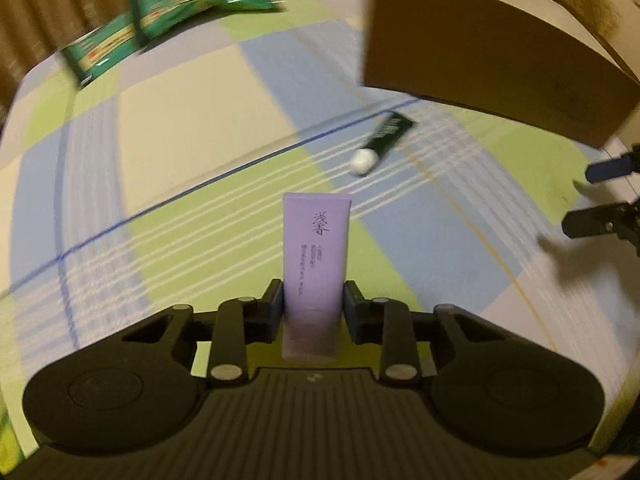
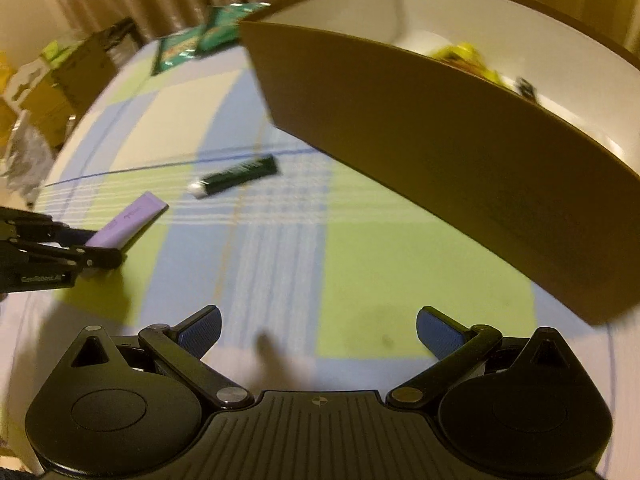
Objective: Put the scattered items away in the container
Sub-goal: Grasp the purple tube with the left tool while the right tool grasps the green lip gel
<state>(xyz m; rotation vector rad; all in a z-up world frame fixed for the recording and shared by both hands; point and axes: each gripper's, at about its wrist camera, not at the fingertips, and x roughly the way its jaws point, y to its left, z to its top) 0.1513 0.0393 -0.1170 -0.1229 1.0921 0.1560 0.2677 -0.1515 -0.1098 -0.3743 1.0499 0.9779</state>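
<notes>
Your left gripper (image 1: 312, 300) is pinching the purple tube (image 1: 315, 252) at the lower centre of its own view, both fingers pressed against the tube's lower end while the flat crimped end sticks up and away from the camera, lifted off the checked cloth (image 1: 168, 128). In the right wrist view the same tube (image 2: 128, 222) juts out at the left edge, tilted upward to the right from the left gripper (image 2: 96, 254) that grips it. Beyond it, toward the centre of both views, a dark green tube (image 1: 386, 134) with a white cap lies flat on the cloth, apart from the purple one and near the front wall of the brown box (image 1: 492, 52). The box fills the upper right of both views; from the right wrist you can see over its wall (image 2: 440, 140) into a white interior where something yellow (image 2: 464, 58) and a small dark item already lie, too blurred to name. Green packets (image 1: 180, 12) rest on the cloth at the upper left of the left view, well away from the box. Your right gripper (image 2: 318, 332) sits at the bottom of its view with its blue-padded fingers (image 2: 200, 332) spread wide and nothing between them, over the cloth in front of the box; it shows at the right edge of the left view too (image 1: 592, 196).
</notes>
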